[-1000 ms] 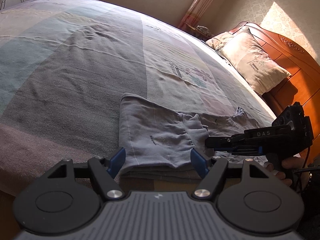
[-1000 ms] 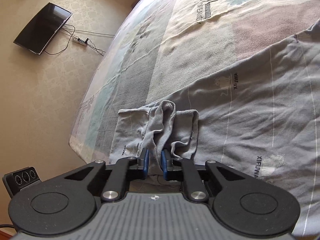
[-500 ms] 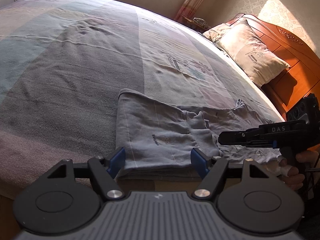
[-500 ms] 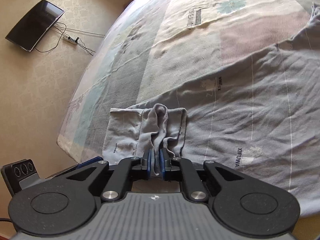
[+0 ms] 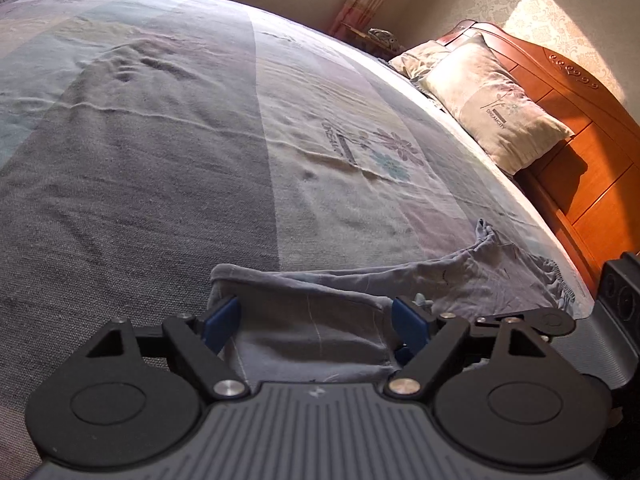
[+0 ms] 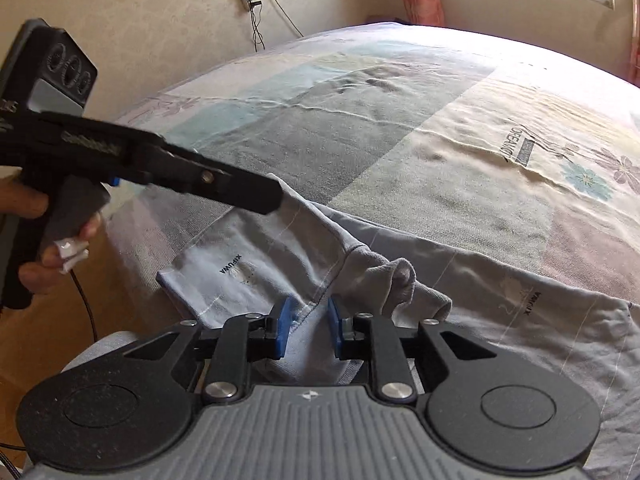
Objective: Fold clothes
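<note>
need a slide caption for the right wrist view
Right gripper opening over a grey garment on the bed, left gripper reaching in beside it.

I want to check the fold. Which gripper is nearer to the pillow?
Right. The right gripper is on the garment toward the pillow; the left gripper is farther away.

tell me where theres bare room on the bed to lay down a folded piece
Free: the wide bedspread beyond the grey garment, stretching to the far edge, and the flower-print patch left of the pillows. Crowded: the near edge, where the garment lies between both opening grippers, left gripper and right gripper.
</note>
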